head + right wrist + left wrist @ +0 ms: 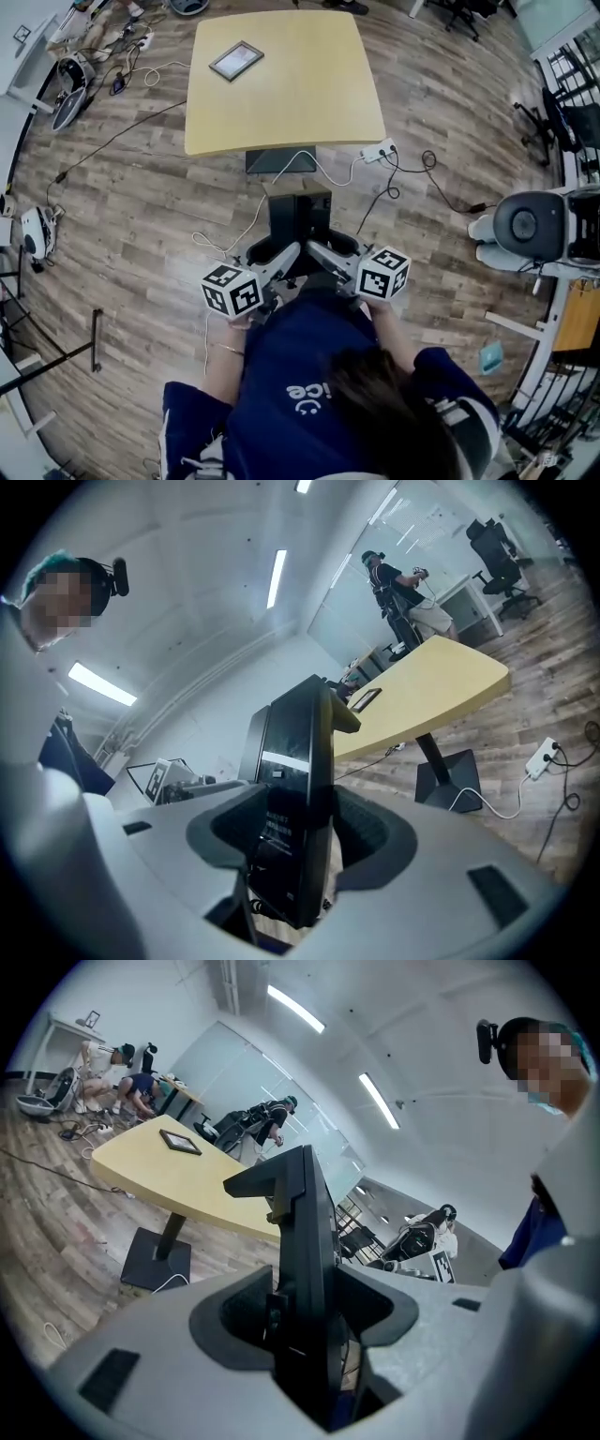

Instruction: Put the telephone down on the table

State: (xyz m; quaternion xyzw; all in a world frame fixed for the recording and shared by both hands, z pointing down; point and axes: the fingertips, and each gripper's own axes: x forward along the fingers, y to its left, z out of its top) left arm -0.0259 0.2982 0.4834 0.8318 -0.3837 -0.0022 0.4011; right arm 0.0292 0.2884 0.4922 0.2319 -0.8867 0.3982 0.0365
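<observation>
A black telephone [299, 218] is held in the air over the wooden floor, short of the yellow table [309, 103]. My left gripper [281, 260] clamps its left side and my right gripper [325, 253] its right side. In the left gripper view the telephone [305, 1241] stands upright and edge-on, with the left gripper [305, 1321] shut on it. The right gripper view shows the telephone's [295, 761] dark back and a pale stripe, with the right gripper [292, 850] shut on it. The table [178, 1171] lies ahead.
A dark framed slab [236, 60] lies on the table's far left. The table's black base [279, 161], a white power strip [378, 151] and loose cables lie on the floor ahead. A grey-and-white machine [527, 228] stands at right. People stand and sit beyond the table.
</observation>
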